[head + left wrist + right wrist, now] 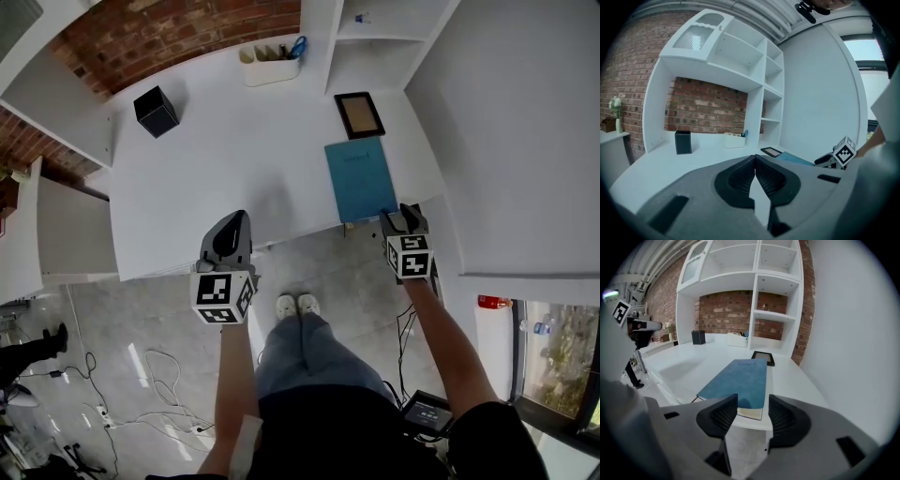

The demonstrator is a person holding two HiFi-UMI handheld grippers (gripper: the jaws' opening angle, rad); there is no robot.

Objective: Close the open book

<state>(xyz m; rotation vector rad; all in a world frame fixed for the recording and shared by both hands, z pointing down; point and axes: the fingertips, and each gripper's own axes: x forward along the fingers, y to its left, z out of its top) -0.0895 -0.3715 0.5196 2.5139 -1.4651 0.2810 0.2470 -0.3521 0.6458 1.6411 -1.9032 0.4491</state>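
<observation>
A blue-covered book lies flat and closed on the white desk, its near end at the desk's front edge. In the right gripper view the book shows its page block just beyond my right gripper, whose jaws stand wide apart with nothing between them. From the head view the right gripper hangs at the book's near right corner. My left gripper hovers at the front edge further left; its pads meet at the tips, empty.
A black-framed picture lies just behind the book. A black box and a white organiser tray stand at the back by the brick wall. White shelves rise at the back right; a white wall bounds the desk's right side.
</observation>
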